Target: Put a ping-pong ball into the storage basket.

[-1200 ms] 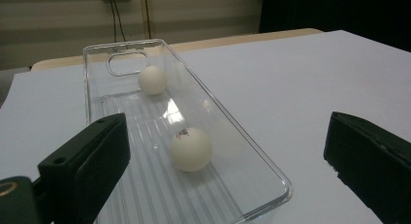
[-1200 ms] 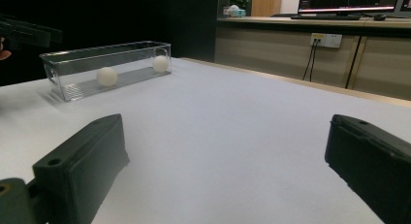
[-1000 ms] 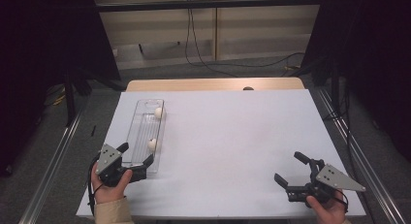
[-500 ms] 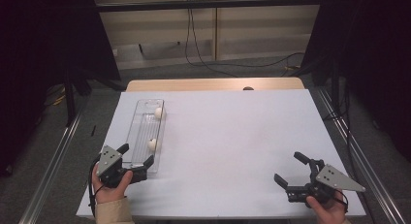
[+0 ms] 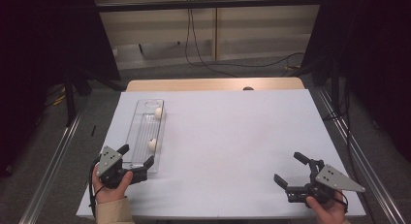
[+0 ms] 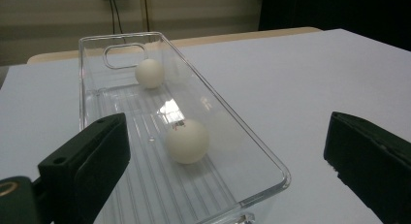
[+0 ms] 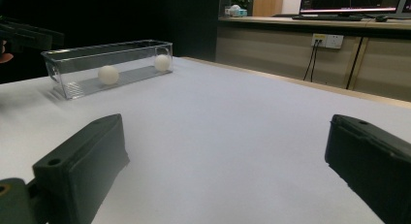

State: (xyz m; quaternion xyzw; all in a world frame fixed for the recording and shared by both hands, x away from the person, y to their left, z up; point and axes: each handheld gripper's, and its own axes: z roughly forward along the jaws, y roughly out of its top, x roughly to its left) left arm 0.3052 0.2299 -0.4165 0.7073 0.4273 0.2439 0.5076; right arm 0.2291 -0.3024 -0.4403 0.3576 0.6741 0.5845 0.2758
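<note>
Nearby, the left gripper [image 5: 136, 160] sat at the near end of a clear plastic tray [image 5: 140, 132], jaws wide apart around its corner and holding nothing. Two white balls [image 6: 187, 140] lay inside the tray. Well right of the tray, the right gripper [image 5: 290, 171] rested wide open, empty.

You have a clear tray [image 5: 143, 132] with a ribbed floor on the left, holding two cream-white balls: the near ball [image 6: 187, 141] bears a small red mark, the far ball [image 6: 149, 72] is plain. Your left gripper [image 5: 137, 162] and right gripper [image 5: 290, 171] are black with grey plates. The table [image 5: 232, 136] is white, its far edge pale wood.
</note>
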